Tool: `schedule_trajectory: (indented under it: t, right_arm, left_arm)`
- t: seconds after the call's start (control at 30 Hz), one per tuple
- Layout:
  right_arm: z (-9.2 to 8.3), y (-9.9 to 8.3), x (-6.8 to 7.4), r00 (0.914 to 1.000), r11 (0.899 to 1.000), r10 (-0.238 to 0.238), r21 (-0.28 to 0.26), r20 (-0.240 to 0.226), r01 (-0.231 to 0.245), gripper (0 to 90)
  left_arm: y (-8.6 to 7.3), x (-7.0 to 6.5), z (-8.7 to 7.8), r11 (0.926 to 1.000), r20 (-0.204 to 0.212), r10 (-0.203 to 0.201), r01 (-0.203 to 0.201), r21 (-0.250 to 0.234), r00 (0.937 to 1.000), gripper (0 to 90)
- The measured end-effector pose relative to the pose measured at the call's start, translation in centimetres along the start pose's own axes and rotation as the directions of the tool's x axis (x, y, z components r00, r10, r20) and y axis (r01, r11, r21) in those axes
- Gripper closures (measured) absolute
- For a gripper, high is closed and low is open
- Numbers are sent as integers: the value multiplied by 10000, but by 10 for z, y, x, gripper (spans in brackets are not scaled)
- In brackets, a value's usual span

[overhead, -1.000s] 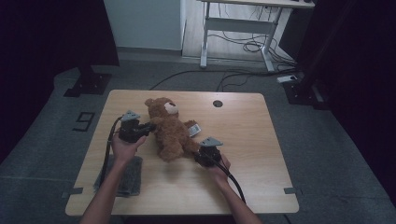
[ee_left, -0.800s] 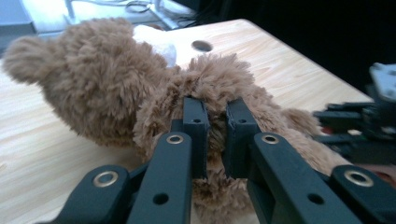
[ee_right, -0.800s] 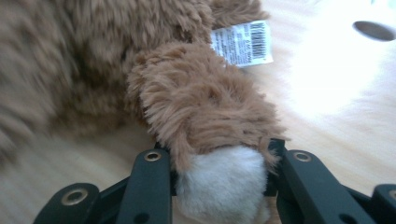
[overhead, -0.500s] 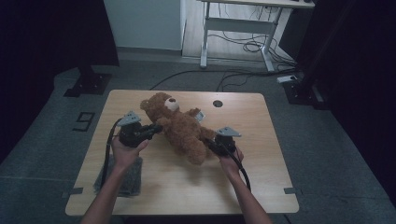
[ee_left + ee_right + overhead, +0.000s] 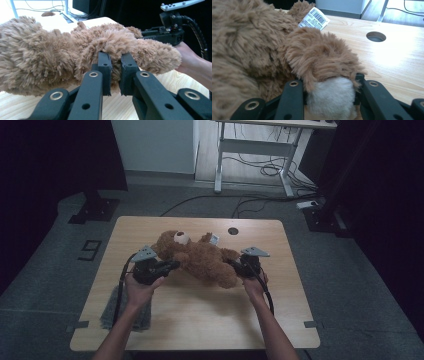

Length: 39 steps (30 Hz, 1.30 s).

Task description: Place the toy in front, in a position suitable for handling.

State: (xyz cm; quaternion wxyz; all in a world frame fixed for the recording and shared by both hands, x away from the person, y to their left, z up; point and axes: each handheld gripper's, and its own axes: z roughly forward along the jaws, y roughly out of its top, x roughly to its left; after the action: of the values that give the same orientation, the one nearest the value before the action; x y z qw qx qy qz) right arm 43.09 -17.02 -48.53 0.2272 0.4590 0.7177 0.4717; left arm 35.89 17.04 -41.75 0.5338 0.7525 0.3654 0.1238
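A brown teddy bear [image 5: 202,261] lies stretched across the middle of the wooden table [image 5: 200,325], head toward the left. My left gripper [image 5: 169,266] is shut on a fold of fur on one of its limbs; in the left gripper view the jaws [image 5: 115,63] pinch the fur [image 5: 50,50] tightly. My right gripper [image 5: 236,266] is shut on a foot at the bear's other end. In the right gripper view the foot's pale sole [image 5: 330,98] sits between the jaws, and a white barcode tag [image 5: 314,18] sticks up behind.
A grey cloth [image 5: 122,312] lies at the table's front left, under the left forearm. A round cable hole [image 5: 232,231] sits near the far edge. Beyond the table are a white desk frame [image 5: 252,150] and floor cables [image 5: 260,202].
The bear went from bunched up left of centre to lying stretched out. My right gripper carried its foot to the right and upward; the left gripper shifted a little with its limb.
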Motion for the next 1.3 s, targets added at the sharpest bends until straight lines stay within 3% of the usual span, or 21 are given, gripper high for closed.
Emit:
schedule_trajectory:
  t: [0.3,0.43,0.77,0.93,1.03,1.1,1.2,1.23,1.3]
  right_arm:
    - [4,9,-21,9999,9998,-106,173,-49,107,654]
    - [7,10,-27,9996,9992,-275,306,30,273,651]
    - [26,-3,-46,9996,9919,-284,1240,80,272,600]
    - [30,-8,-55,9993,9910,360,1286,129,-374,468]
    - [27,-10,-58,9961,9910,738,1086,485,-787,333]
    - [22,-8,-65,9885,9868,1280,892,805,-1350,315]
    - [5,-3,-77,9768,9775,2071,288,549,-2089,309]
    - [5,-3,-77,9768,9775,2071,288,549,-2089,309]
    - [-15,2,-76,9816,9818,1895,44,226,-1897,303]
  left_arm:
    - [-13,-14,14,9995,328,-4,-6,318,9995,811]
    - [-22,-14,24,9984,380,-201,180,538,9991,810]
    - [-40,-20,43,9951,703,-458,393,908,9965,805]
    - [-43,-16,44,9942,777,-722,656,850,9944,801]
    - [-44,-14,43,9935,769,-877,815,800,9932,797]
    - [-45,-14,43,9930,679,-885,827,839,9938,795]
    - [-46,-13,45,9924,722,-972,911,833,9926,793]
    - [-46,-13,45,9924,722,-972,911,833,9926,793]
    - [-47,-13,46,9919,766,-1037,975,815,9917,791]
